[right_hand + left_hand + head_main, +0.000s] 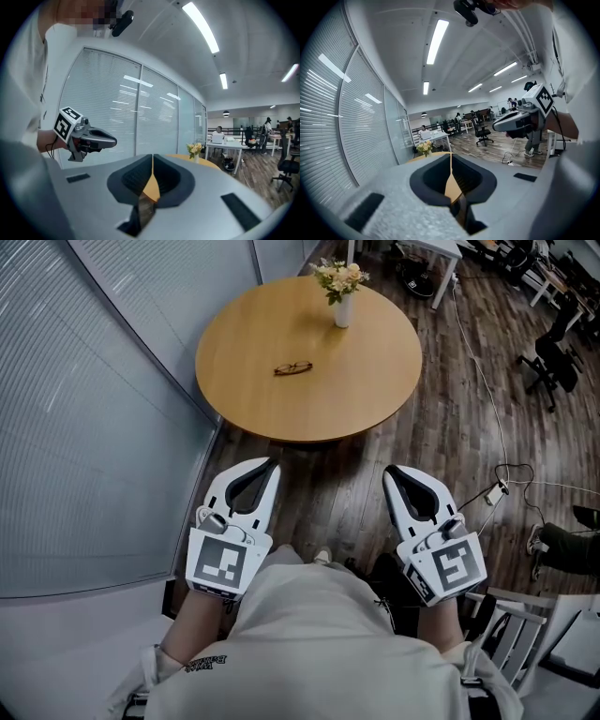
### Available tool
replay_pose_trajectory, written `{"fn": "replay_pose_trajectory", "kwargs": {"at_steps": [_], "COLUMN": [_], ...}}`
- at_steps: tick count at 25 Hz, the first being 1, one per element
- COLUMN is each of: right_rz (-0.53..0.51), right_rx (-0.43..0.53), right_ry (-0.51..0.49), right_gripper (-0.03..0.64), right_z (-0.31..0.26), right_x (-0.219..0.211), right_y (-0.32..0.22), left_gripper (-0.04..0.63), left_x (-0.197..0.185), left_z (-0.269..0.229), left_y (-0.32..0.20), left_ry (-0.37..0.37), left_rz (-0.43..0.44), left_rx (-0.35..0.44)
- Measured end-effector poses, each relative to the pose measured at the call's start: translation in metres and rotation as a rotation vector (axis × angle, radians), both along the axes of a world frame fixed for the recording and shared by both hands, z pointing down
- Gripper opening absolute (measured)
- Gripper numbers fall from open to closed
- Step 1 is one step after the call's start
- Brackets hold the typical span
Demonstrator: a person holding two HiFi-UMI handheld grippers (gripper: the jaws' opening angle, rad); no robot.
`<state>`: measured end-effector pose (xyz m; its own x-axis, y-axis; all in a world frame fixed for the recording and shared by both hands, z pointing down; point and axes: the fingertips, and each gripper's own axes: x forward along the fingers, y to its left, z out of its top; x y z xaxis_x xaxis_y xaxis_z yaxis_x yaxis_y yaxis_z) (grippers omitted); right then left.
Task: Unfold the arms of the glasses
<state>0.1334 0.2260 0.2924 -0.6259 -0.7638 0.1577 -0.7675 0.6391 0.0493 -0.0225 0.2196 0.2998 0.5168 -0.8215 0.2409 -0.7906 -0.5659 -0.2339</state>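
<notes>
A folded pair of dark-rimmed glasses [293, 367] lies on the round wooden table [253, 399], left of its middle. Both grippers hang well short of the table, over the floor in front of the person's body. My left gripper [268, 465] is shut with nothing in it, its jaw tips meeting. My right gripper [392, 471] is likewise shut and empty. In the left gripper view the jaws [450, 154] touch at the tip, and the right gripper [506, 123] shows at the right. In the right gripper view the jaws [152, 157] are closed too.
A white vase of flowers [342, 296] stands at the table's far side. A glass wall with blinds [84, 418] runs along the left. Cables and a power strip [495, 491] lie on the wooden floor at the right, with office chairs [553, 362] beyond.
</notes>
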Motion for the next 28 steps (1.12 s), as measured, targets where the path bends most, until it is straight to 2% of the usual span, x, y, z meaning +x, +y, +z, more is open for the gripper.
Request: {"fn": "replay_pose_trajectory", "kwargs": {"at_steps": [12,17,28], "right_rz": [-0.024,-0.007,-0.006], "right_rx": [-0.012,0.030,-0.002], "right_ry": [-0.031,0.047,0.066], "right_gripper": [0.031,0.031,0.031], "right_z": [0.008,0.010,0.022], "right_x": [0.005,-0.001,-0.016], "right_y": [-0.004,-0.009,-0.047], "left_gripper": [0.029,0.029,0.029], "left_x": [0.002,0.001,-0.016], "left_z": [0.007,0.007,0.010], "left_y": [0.004,0.003,-0.036], "left_ry": [0.002,0.018,0.042], "left_rz": [-0.043,-0.039,-0.030], "left_rx": [-0.016,-0.006,0.023]}}
